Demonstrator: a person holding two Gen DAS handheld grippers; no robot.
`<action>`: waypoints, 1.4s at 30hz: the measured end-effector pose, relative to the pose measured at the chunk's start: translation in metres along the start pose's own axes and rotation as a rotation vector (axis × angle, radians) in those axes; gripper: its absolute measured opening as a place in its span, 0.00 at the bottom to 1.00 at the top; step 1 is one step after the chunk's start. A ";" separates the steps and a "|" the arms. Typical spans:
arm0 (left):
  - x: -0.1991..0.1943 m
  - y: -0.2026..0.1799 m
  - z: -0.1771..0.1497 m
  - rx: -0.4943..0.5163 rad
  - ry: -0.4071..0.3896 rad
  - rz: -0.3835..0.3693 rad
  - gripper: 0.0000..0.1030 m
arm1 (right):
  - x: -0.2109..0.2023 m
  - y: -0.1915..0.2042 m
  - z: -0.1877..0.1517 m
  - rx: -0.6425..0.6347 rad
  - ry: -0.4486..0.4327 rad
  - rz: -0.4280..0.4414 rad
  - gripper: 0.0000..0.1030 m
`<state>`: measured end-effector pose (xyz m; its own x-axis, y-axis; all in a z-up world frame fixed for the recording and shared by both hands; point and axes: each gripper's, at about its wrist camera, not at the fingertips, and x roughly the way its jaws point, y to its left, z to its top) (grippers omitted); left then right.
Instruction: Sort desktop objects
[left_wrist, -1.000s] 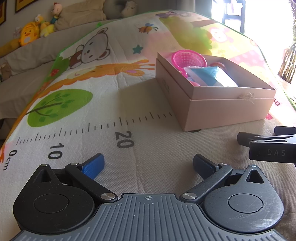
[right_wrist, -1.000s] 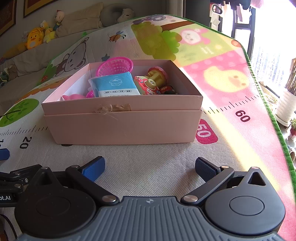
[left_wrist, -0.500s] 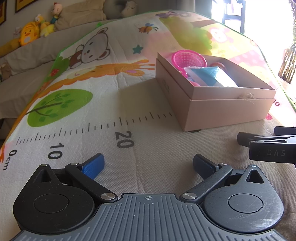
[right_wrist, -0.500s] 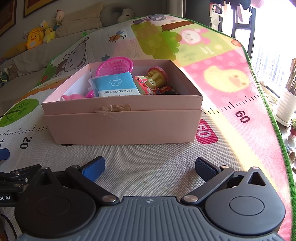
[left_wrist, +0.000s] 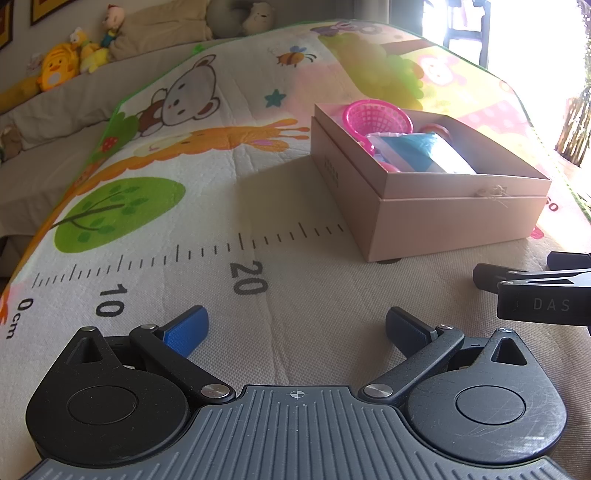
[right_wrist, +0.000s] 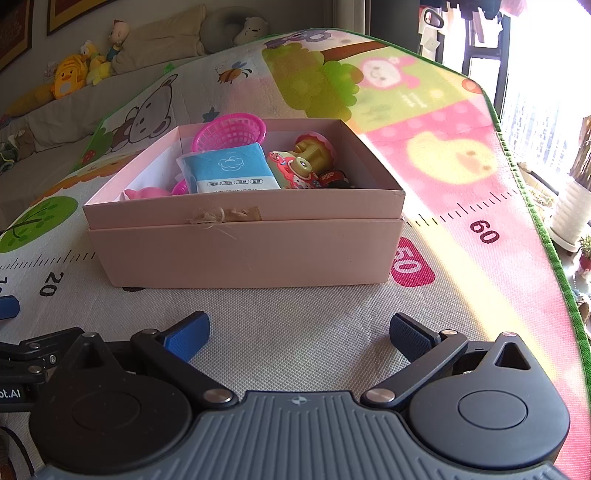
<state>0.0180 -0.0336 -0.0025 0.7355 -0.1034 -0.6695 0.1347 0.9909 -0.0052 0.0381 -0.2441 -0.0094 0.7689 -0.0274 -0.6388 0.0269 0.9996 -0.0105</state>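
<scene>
Floor: cartoon play mat (right_wrist: 461, 162)
Behind mat: sofa (left_wrist: 55, 122) lined with plush toys (right_wrist: 70, 75)
Right of mat: sunlit window (right_wrist: 546, 74)

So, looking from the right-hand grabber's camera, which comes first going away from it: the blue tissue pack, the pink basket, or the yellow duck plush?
Going away from the right gripper:
1. Blue tissue pack, in the middle of the pink box, nearest.
2. Pink basket, just behind the pack at the box's back wall.
3. Yellow duck plush, far off at upper left on the sofa.

Bare mat (right_wrist: 295, 325) before box (right_wrist: 251, 251)
</scene>
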 end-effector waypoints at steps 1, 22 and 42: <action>0.000 0.000 0.000 0.000 0.000 0.000 1.00 | 0.000 0.000 0.000 0.000 0.000 0.000 1.00; -0.001 0.001 0.000 -0.003 0.000 0.004 1.00 | 0.002 0.000 -0.001 -0.001 0.000 0.001 1.00; -0.001 0.002 0.000 -0.004 -0.001 0.002 1.00 | 0.002 0.000 -0.001 0.000 -0.001 0.001 1.00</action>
<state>0.0173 -0.0319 -0.0021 0.7363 -0.1015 -0.6690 0.1307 0.9914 -0.0066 0.0394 -0.2441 -0.0112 0.7693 -0.0265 -0.6383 0.0261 0.9996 -0.0101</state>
